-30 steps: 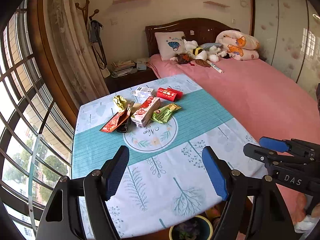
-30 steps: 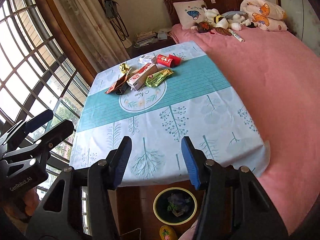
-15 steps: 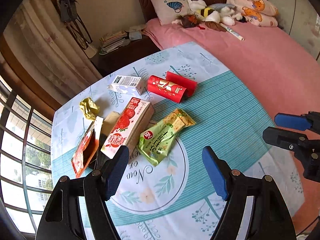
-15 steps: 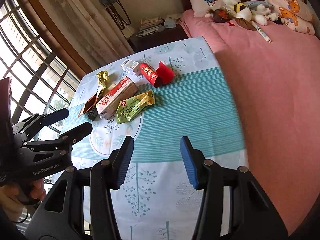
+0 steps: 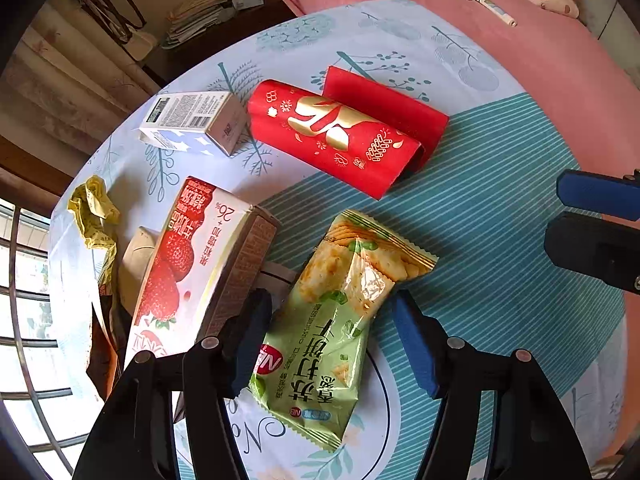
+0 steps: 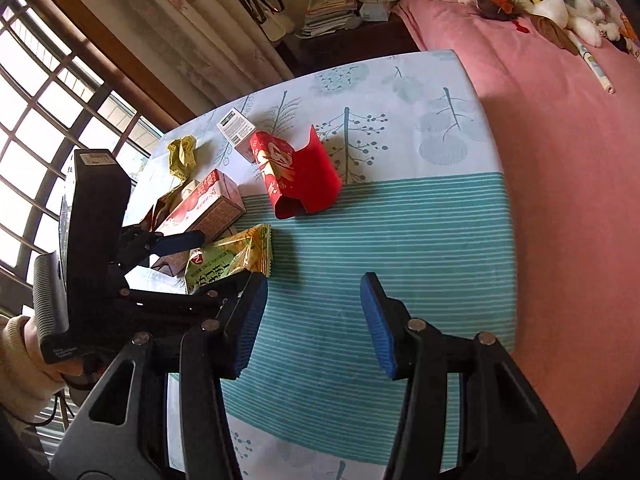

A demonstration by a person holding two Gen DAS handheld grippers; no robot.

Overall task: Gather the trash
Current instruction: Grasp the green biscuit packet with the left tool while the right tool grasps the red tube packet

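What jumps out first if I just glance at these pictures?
Probably the bright red packet in the middle of the tablecloth, near the pink bed. Next, the green cracker packet lying between the fingers of the left gripper, whose jaws are closing, beside a strawberry carton.

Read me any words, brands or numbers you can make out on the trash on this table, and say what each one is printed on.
"NB": logo on the green cracker packet; its large Chinese characters are visible, the small print is too fine.
"26%": on the strawberry carton, beside Chinese text.
Gold Chinese character: on the red envelope.
Small white box: barcode and fine print, too small to read.
"No...": cursive script on the tablecloth, partly covered.
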